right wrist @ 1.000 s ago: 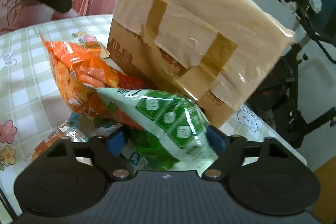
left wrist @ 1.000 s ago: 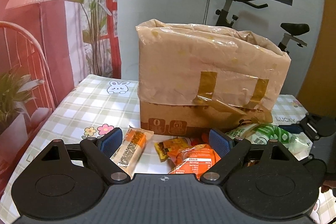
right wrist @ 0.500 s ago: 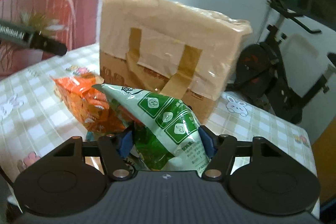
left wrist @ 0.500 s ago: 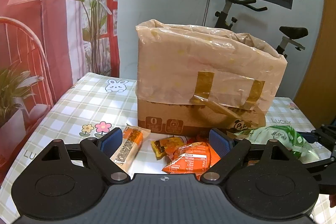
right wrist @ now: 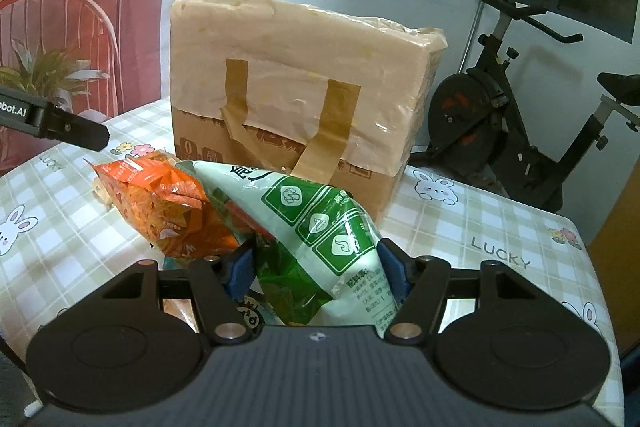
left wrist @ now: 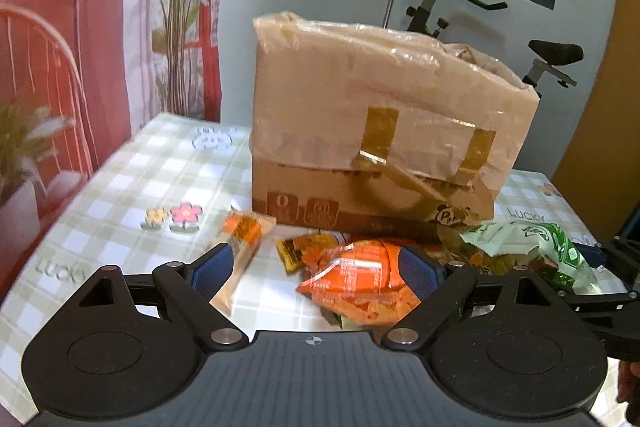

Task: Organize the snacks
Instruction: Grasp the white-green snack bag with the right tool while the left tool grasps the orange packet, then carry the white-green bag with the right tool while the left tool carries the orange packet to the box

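Between the right gripper's (right wrist: pixel 316 273) pads, green snack bag (right wrist: pixel 320 227) clamped, now lifted level toward box (right wrist: pixel 296 87); left gripper (left wrist: pixel 316 267) spread, empty.

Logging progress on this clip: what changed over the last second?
The right claw, shut on the green bag, lifted it off the snack pile and levelled out facing the box. The left claw stayed open over the orange packet, drifting slightly. Box and other snacks unmoved.
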{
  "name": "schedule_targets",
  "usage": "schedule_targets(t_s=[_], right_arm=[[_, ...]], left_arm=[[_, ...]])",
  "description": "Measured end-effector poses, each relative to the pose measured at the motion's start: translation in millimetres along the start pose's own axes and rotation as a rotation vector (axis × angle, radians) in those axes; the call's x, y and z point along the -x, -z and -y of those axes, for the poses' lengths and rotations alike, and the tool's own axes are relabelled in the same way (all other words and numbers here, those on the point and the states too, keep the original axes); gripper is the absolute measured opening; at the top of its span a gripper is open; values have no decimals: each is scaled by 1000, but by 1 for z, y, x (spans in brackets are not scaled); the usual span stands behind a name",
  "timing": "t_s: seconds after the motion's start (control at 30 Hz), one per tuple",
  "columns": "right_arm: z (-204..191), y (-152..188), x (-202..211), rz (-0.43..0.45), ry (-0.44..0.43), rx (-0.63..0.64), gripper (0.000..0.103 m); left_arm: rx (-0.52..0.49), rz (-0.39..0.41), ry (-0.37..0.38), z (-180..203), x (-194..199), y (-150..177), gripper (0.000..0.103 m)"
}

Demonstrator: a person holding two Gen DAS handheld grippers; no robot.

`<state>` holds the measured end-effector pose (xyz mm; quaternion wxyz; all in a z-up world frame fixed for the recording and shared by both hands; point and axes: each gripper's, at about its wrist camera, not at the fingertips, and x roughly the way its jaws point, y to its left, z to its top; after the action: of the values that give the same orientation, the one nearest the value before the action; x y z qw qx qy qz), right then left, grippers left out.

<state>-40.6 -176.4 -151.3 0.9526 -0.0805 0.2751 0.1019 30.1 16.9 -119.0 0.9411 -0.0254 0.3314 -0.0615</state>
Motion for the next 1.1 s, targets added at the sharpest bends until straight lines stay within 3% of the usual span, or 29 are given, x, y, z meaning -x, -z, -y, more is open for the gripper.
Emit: schedule_targets(t_s=[0.23, 0.43, 0.6, 0.83, 0.93, 1.1], right_arm=[[-3, 1, -1, -1, 3, 14, 66], [-3, 1, -2, -2, 2, 16, 66], [-4, 1, -3, -2, 1, 16, 66], [-4, 2, -3, -2, 1, 14, 66], [-3, 1, -2, 0, 3, 10, 65], [5, 1, 9, 11, -3, -33, 65]], left_arm=[[141, -77, 60, -6, -18, 1, 91], [363, -170, 99, -16, -45, 3, 91], [456, -203, 96, -17, -64, 7, 91], [448, -259, 99, 2, -95, 11, 91], [424, -244, 124, 6, -95, 13, 75], [276, -169, 99, 10, -69, 5, 62]])
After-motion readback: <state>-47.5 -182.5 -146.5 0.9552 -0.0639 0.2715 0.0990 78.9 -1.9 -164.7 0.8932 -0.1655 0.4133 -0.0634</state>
